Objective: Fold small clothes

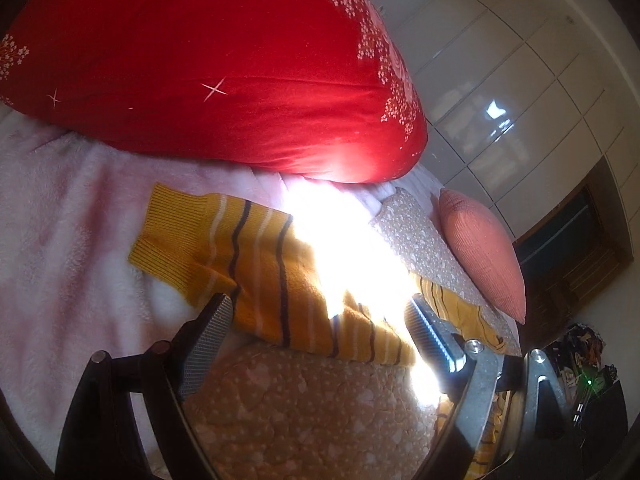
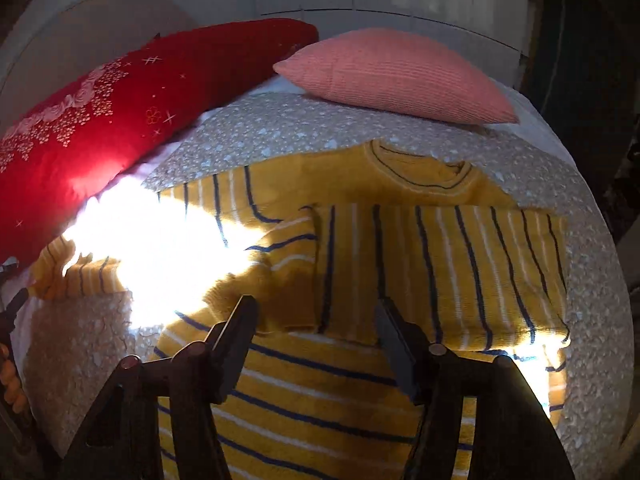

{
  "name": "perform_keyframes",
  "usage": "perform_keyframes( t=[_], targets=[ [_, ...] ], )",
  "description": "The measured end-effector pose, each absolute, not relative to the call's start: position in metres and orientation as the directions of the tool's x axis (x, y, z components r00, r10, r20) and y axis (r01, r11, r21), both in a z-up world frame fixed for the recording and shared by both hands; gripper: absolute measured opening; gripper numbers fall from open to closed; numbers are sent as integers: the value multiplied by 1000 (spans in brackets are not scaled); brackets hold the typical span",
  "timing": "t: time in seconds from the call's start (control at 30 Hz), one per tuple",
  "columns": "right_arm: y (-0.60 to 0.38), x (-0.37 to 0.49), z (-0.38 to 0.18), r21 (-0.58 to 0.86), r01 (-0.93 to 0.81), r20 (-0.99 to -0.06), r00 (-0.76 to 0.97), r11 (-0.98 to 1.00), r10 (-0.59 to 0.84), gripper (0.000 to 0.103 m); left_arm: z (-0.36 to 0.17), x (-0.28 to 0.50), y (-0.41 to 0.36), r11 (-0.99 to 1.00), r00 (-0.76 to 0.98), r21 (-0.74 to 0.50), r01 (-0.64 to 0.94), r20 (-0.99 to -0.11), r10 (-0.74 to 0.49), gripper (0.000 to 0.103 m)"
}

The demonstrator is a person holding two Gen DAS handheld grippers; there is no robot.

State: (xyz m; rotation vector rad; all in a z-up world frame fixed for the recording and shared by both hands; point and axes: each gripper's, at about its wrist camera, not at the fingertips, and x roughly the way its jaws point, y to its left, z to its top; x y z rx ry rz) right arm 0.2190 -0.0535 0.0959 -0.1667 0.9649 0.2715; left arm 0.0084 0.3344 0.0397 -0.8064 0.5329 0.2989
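Between right claw [image 2: 316, 320] fingers, spread wide, gripping nothing: yellow striped sweater [image 2: 400, 248] flat on speckled mat [image 2: 280, 128], one sleeve folded across; left claw [image 1: 320, 312] likewise released over other sleeve [image 1: 208, 232]; red pillow [image 1: 200, 60], pink cushion [image 2: 400, 76] beyond on bed.

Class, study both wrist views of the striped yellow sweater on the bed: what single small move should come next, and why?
Probably lower the left gripper onto the left sleeve and close. That sleeve still lies spread out on the pink blanket, while the right sleeve is already folded across the sweater. Both grippers' jaws are open and hold nothing.
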Motion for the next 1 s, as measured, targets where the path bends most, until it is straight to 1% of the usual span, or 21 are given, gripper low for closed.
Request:
perform_keyframes(
  t=[0.03, 0.07, 0.13, 0.2, 0.27, 0.37, 0.4, 0.43, 0.5, 0.6, 0.63, 0.67, 0.7, 0.73, 0.77, 0.83, 0.93, 1.0],
  targets=[
    [-53, 225, 87, -29, -289, -845, 518, 957, 131, 12, 40, 10, 332, 671, 826, -591, -448, -561, 57, 87],
    [-49, 231, 79, -32, -292, -857, 500, 956, 125, 11, 42, 10, 330, 681, 823, -578, -450, -564, 65, 87],
    [-32, 245, 61, -51, -313, -886, 453, 948, 102, 11, 44, 10, 328, 693, 820, -556, -459, -565, 90, 87],
    [-11, 252, 58, -73, -329, -878, 470, 941, 97, 11, 44, 8, 330, 692, 814, -542, -476, -569, 115, 87],
    [17, 256, 68, -20, -375, -866, 470, 927, 172, 11, 42, 6, 335, 680, 810, -546, -489, -574, 122, 87],
    [62, 258, 76, 113, -493, -862, 382, 863, 332, 11, 37, 6, 347, 654, 796, -552, -517, -591, 130, 87],
    [77, 251, 80, 112, -524, -856, 381, 845, 350, 11, 36, 4, 353, 644, 789, -548, -533, -597, 146, 87],
    [90, 245, 86, 100, -550, -844, 394, 829, 363, 11, 36, 0, 358, 633, 780, -538, -556, -601, 175, 87],
    [116, 224, 94, 89, -594, -826, 405, 800, 393, 11, 38, -12, 371, 596, 745, -502, -626, -609, 270, 87],
    [149, 186, 98, 110, -690, -814, 351, 715, 464, 14, 39, -37, 391, 488, 654, -451, -747, -628, 422, 87],
    [161, 172, 98, 101, -726, -811, 335, 680, 479, 18, 39, -45, 397, 446, 626, -447, -776, -631, 457, 87],
    [171, 157, 99, 93, -761, -808, 319, 642, 496, 28, 38, -54, 403, 406, 601, -444, -798, -634, 487, 87],
    [183, 142, 99, 86, -792, -802, 306, 605, 514, 34, 37, -61, 407, 369, 576, -443, -817, -637, 512, 87],
    [194, 129, 100, 72, -817, -795, 299, 572, 528, 49, 36, -68, 412, 333, 554, -444, -832, -641, 530, 87],
    [205, 117, 100, 47, -839, -788, 303, 542, 537, 61, 34, -74, 416, 305, 542, -450, -839, -644, 540, 87],
    [225, 93, 97, -37, -874, -781, 327, 484, 532, 70, 30, -82, 423, 264, 529, -466, -845, -653, 542, 87],
    [253, 73, 77, -152, -902, -807, 349, 404, 476, 70, 24, -88, 430, 236, 526, -480, -845, -668, 526, 87],
    [265, 66, 62, -203, -908, -819, 362, 366, 445, 70, 21, -91, 434, 219, 525, -488, -845, -677, 516, 87]
  ],
)
